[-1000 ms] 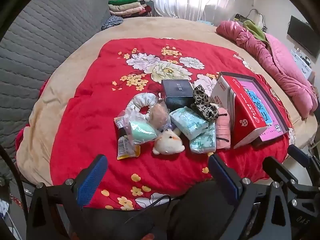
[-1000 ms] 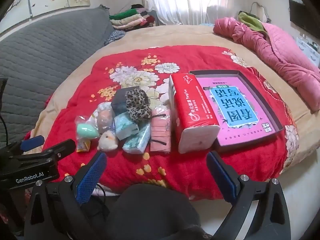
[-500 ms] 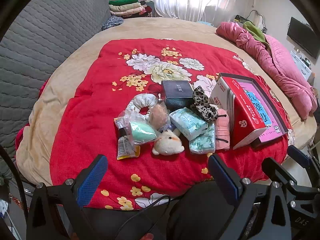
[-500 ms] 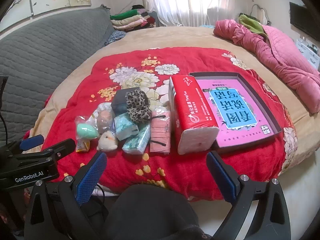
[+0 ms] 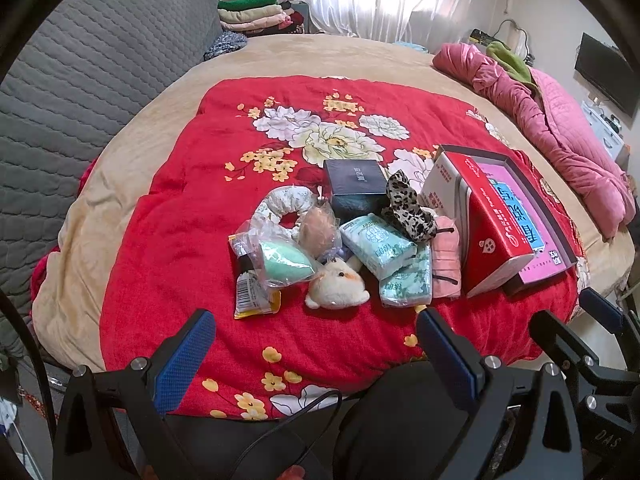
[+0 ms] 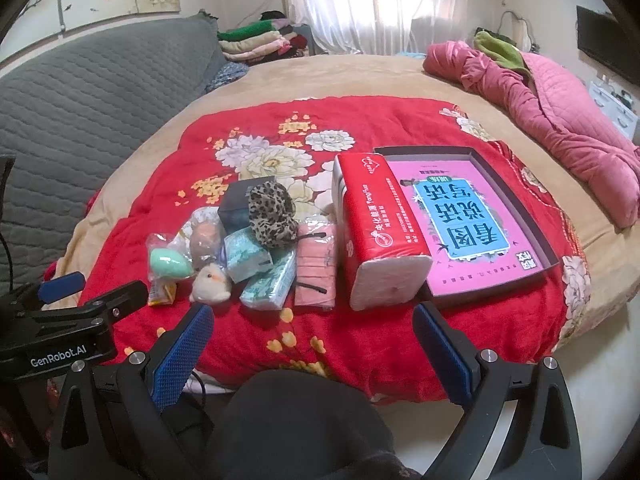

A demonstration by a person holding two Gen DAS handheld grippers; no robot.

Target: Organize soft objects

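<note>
Covering a tan bed (image 5: 132, 152), a red flowered blanket (image 5: 172, 240) holds the clutter; a grey sofa (image 5: 80, 64) stands at ten o'clock. The left gripper (image 5: 316, 344) and right gripper (image 6: 312, 336) hover spread wide, holding nothing. The plush toy (image 5: 336, 284) lies at twelve o'clock, just beyond the left gripper, touching tissue packs (image 5: 378, 246). A red tissue brick (image 6: 376, 236) leans against a shallow box (image 6: 532, 216).

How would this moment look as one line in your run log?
left gripper: open, holding nothing | right gripper: open, holding nothing | soft toy, tissue packs in pile on red blanket | tray beside pile
</note>
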